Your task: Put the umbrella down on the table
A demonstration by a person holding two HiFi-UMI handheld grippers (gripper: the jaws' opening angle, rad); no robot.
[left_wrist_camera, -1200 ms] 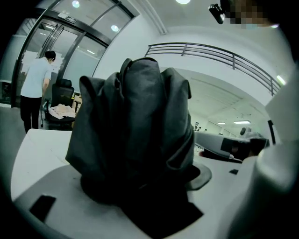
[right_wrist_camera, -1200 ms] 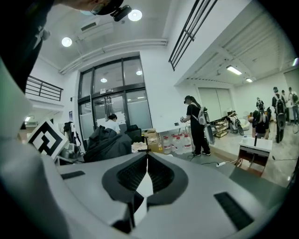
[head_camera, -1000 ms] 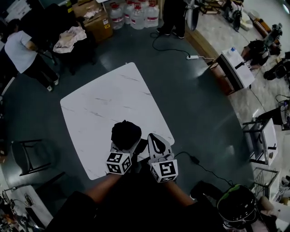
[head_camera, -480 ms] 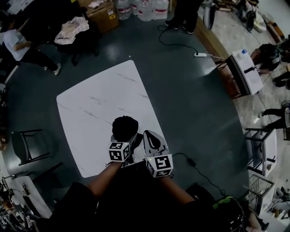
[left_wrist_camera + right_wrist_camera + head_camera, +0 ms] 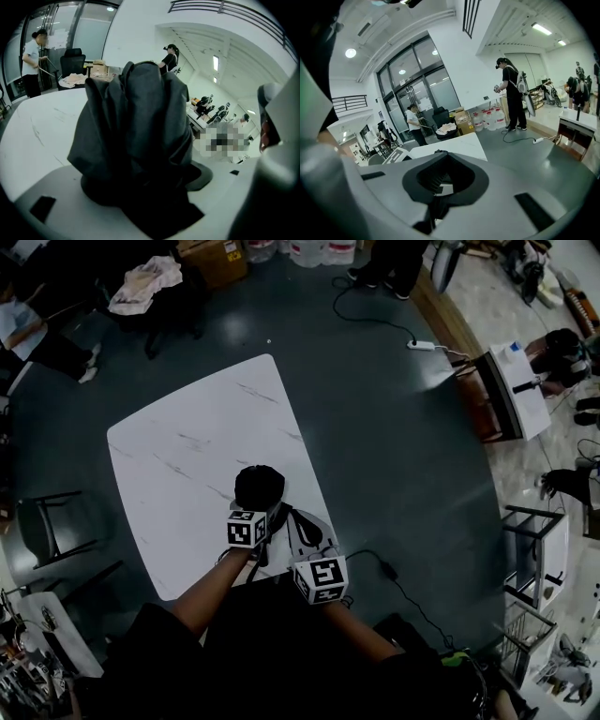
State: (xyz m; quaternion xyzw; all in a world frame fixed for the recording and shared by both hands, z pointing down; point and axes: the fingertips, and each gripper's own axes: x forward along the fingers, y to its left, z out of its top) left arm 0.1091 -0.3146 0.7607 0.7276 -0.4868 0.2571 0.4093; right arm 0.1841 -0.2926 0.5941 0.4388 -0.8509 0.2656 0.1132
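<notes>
Umbrella, folded black, is clamped in ur left claw over the bench near its edge. Lower slow, lay it flat inboard, then release. Ur right claw has jaws together, apparently empty.

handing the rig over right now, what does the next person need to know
Left hand-held gripper: shut on the folded black umbrella, over the near end of the white table.
Right hand-held gripper: jaws together, close beside the left one, no clear hold on anything.
Done: the umbrella is over the table; whether it touches the top cannot be told.
Left: lay it on the tabletop, then open the left jaws.
</notes>
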